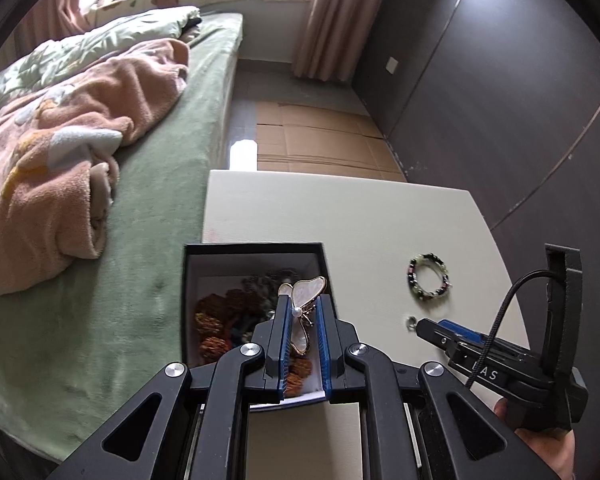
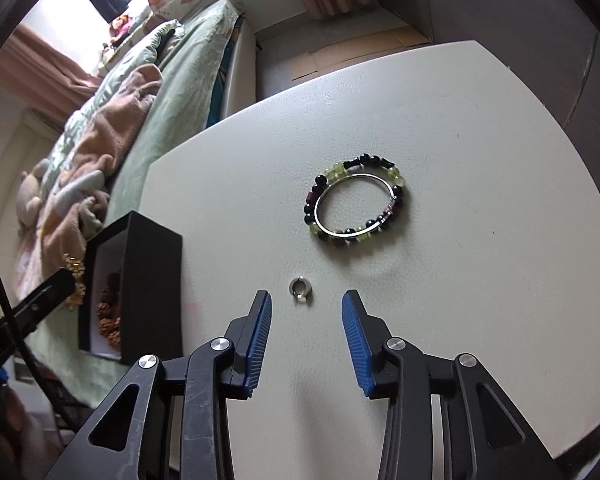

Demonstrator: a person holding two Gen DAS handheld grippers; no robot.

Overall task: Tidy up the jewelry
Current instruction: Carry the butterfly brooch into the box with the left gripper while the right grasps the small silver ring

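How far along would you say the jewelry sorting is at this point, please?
Done: several beaded pieces already lie in the black box. In hand: the left gripper holds a butterfly brooch over the box. Left: the small ring, just ahead of the open right gripper, plus the beaded bracelet and silver bangle on the table.

A bed with a green cover (image 1: 156,184) carries a crumpled pink blanket (image 1: 60,152), flattened cardboard (image 1: 320,140) lies on the floor beyond the table, and pink curtains (image 1: 332,20) hang beside a dark wall (image 1: 500,80)
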